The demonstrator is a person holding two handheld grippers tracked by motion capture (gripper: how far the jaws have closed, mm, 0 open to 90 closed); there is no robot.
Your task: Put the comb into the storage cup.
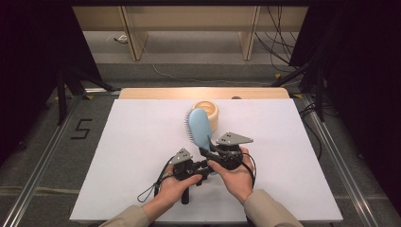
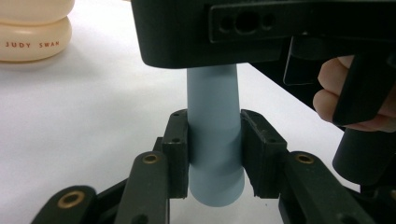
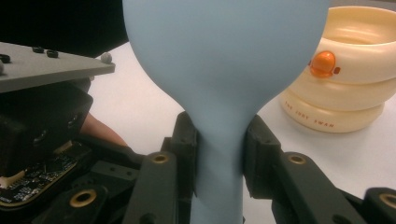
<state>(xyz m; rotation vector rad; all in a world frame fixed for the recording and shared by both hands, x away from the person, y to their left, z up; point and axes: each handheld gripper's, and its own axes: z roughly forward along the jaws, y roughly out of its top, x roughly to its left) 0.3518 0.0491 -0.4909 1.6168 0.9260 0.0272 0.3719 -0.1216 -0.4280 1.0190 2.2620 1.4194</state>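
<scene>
A light blue hairbrush (image 1: 198, 126) is held over the white board, its bristles facing left and its head toward the far side. My left gripper (image 1: 206, 169) is shut on the end of the handle (image 2: 212, 140), both pads pressing its sides. My right gripper (image 1: 207, 151) is shut on the brush's narrow neck (image 3: 219, 140), just below the wide head (image 3: 224, 56). The two grippers sit close together, the right gripper's body (image 2: 243, 28) right above the left gripper's jaws. A hand holds each gripper.
A cream round container (image 1: 208, 109) with an orange button (image 3: 322, 64) stands just beyond the brush head. The white board (image 1: 132, 156) covers the table, with bare room to the left and right. Cables trail from both grippers near the front edge.
</scene>
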